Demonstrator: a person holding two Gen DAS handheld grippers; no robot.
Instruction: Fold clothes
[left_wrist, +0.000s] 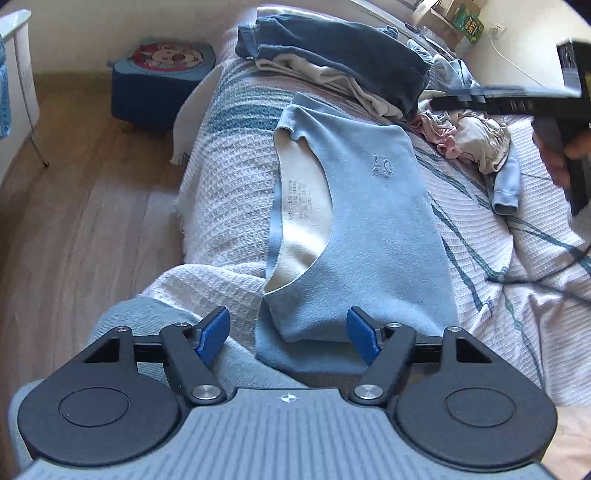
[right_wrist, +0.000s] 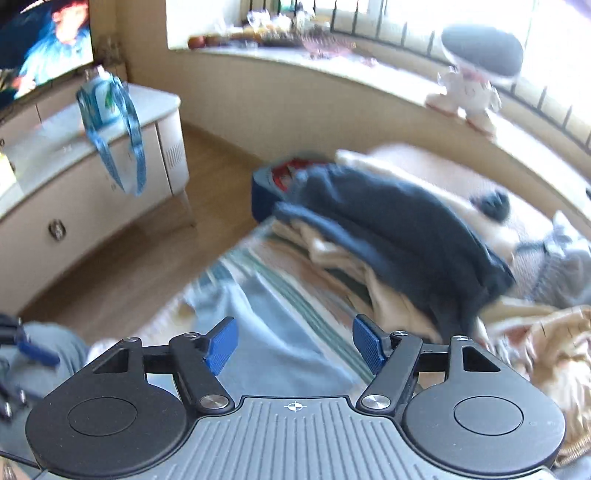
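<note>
A light blue sweatshirt (left_wrist: 373, 229) lies folded on the striped white bedspread (left_wrist: 229, 147), its cream-lined neck opening facing left. My left gripper (left_wrist: 288, 332) stands open just above the sweatshirt's near edge, and its blue pads (left_wrist: 212, 334) hold nothing. The right wrist view is blurred. In it my right gripper (right_wrist: 293, 343) is open and empty above the same light blue cloth (right_wrist: 273, 325). In the left wrist view the right tool's black body (left_wrist: 517, 99) shows at the upper right, held by a hand (left_wrist: 557, 162).
A stack of dark blue and cream clothes (left_wrist: 332, 62) sits at the far end of the bed, with a crumpled pink and cream heap (left_wrist: 472, 144) to its right. A black cable (left_wrist: 535, 280) crosses the bedspread. A blue pouf (left_wrist: 162, 77) stands on the wooden floor.
</note>
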